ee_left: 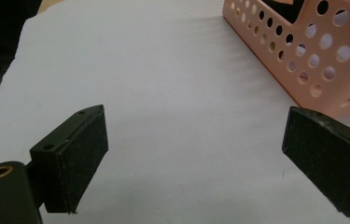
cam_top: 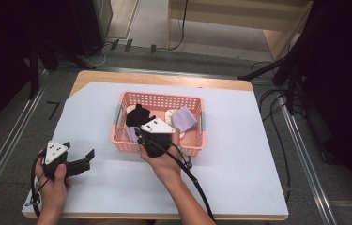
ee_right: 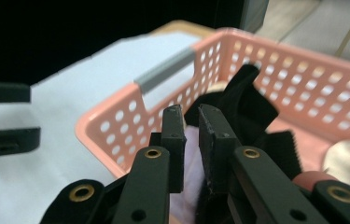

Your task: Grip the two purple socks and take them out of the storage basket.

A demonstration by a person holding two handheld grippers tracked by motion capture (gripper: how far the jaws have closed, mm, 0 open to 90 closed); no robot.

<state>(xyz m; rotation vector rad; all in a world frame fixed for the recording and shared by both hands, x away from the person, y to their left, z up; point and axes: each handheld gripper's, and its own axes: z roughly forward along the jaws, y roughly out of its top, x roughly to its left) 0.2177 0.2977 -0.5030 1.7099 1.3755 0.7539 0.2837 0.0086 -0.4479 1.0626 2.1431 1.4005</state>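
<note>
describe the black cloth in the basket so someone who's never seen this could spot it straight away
On the white sheet over the table sits a pink perforated basket. Inside, at its left half just beyond the right gripper, lies the black cloth. It is the one dark piece there; its neighbours are a lilac cloth and cream ones.

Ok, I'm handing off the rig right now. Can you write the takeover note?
Left gripper: open, holding nothing, over the white sheet left of the pink basket.
Right gripper: inside the basket, jaws nearly closed; whether they pinch anything cannot be told.
Things: black cloth, lilac cloth and cream pieces all lie in the basket.
Done: nothing lies out on the sheet.
Left: probably lift the cloths out.
</note>
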